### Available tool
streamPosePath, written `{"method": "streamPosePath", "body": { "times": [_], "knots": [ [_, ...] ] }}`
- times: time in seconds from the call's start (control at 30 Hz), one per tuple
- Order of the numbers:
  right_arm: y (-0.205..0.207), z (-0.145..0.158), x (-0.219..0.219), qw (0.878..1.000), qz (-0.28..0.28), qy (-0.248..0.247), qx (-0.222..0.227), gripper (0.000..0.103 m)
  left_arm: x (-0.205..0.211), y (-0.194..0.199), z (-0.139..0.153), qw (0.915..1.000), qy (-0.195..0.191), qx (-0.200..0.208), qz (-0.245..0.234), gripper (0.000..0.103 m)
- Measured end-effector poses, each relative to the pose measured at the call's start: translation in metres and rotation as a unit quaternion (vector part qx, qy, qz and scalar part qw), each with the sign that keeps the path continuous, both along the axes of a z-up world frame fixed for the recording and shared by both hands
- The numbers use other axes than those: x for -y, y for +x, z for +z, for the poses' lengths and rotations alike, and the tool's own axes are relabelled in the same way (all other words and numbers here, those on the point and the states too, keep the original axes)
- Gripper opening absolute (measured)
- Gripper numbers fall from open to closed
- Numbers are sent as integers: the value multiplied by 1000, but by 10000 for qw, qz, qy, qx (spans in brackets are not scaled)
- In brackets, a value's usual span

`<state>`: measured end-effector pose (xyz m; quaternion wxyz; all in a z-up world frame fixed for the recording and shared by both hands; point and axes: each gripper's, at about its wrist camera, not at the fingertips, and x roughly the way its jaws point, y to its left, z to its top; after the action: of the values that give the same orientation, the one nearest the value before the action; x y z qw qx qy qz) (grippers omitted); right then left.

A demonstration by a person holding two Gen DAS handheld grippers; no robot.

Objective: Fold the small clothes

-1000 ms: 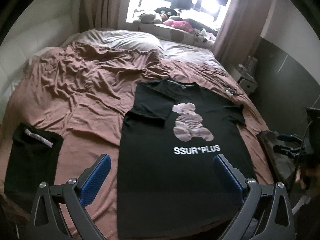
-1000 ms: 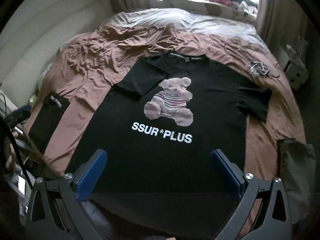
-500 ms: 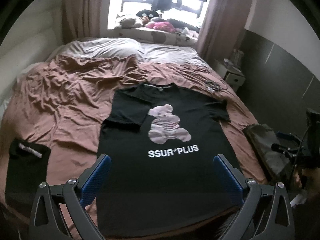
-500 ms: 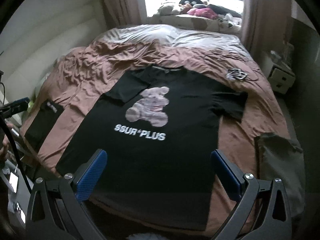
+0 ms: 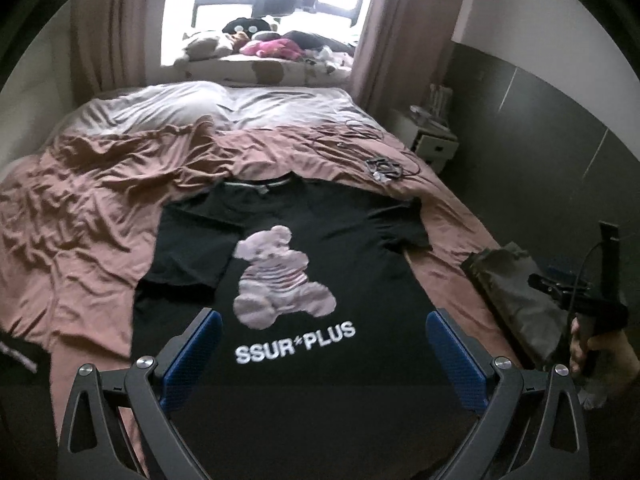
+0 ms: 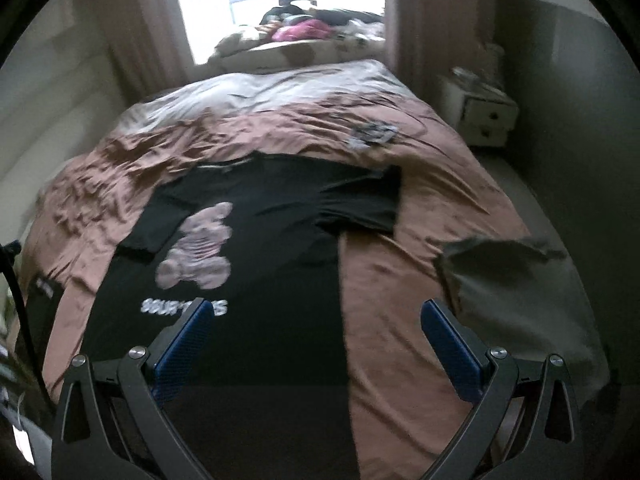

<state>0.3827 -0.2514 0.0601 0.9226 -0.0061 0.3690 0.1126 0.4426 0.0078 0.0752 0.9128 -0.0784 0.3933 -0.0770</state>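
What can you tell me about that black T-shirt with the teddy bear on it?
The black T-shirt lies front up, spread nearly flat on the brown bedsheet, collar toward the window. It looks like soft knit cloth. A pale teddy bear in a striped top is printed on the chest above white letters, SSUR*PLUS. One short sleeve is folded in over the body; the other lies spread outward. Neither gripper touches it.

Blurred lettering (image 6: 182, 307) behind fingers (image 6: 185, 345)

One bed (image 5: 92, 216) is seen. Three pieces of clothing are counted on it: one black T-shirt (image 5: 320, 248) with one bear, one folded black piece (image 5: 20, 356) and one grey-green piece (image 5: 516, 280). Two grippers are seen, left (image 5: 320, 356) and right (image 6: 316, 344), each with two blue fingers (image 5: 192, 356). One white nightstand (image 6: 486, 116) is seen.
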Motion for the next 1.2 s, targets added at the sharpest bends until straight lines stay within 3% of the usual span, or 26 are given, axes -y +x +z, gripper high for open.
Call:
{"method": "streamPosePath", "body": {
  "times": [0.27, 0.4, 0.5, 0.83, 1.0, 1.2],
  "knots": [
    [56, -22, 1, 9989, -310, -121, -317, 103, 8, 45, -23, 9998, -186, -59, -29, 103],
    [96, -24, 8, 9982, -301, 166, -483, 103, 3, 64, -32, 9997, -222, -88, 33, 102],
    [118, -30, 9, 9989, -242, 167, -368, 103, -2, 79, -41, 9996, -199, -157, 126, 103],
    [182, -74, 25, 9976, -110, 483, -492, 103, -27, 125, -75, 9989, -246, -223, 318, 102],
    [211, -91, 28, 9962, -147, 590, -625, 92, -35, 149, -97, 9985, -249, -275, 394, 102],
    [248, -113, 40, 9934, -314, 764, -793, 92, -38, 181, -127, 9985, -142, -423, 321, 97]
  ]
}}
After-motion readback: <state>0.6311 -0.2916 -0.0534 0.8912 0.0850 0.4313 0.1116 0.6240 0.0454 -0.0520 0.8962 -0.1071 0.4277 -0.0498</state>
